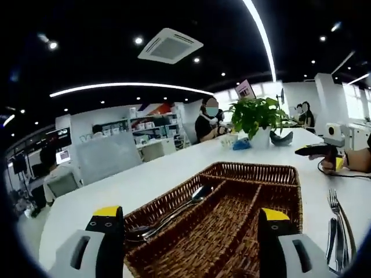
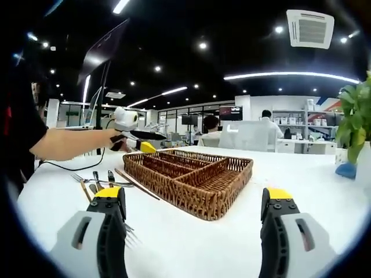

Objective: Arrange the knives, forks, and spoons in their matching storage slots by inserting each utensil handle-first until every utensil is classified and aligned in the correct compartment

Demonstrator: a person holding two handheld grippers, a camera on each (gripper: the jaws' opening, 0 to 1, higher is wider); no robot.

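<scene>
Both the left gripper (image 1: 191, 231) and right gripper (image 2: 194, 214) are hanging released; spoons (image 1: 174, 215) are lying in the basket (image 1: 272, 174), forks (image 1: 335, 202) waiting on the bench (image 1: 174, 168).

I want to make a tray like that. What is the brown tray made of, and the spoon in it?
The tray looks like woven brown wicker, with criss-cross strands showing on its walls. The spoon looks like shiny polished metal, probably steel, since its bowl glints.

We're in an open-plan office: ceiling aircon (image 1: 170, 45) at 12 o'clock, shelving (image 1: 153, 128), people at monitors (image 1: 62, 156).
</scene>
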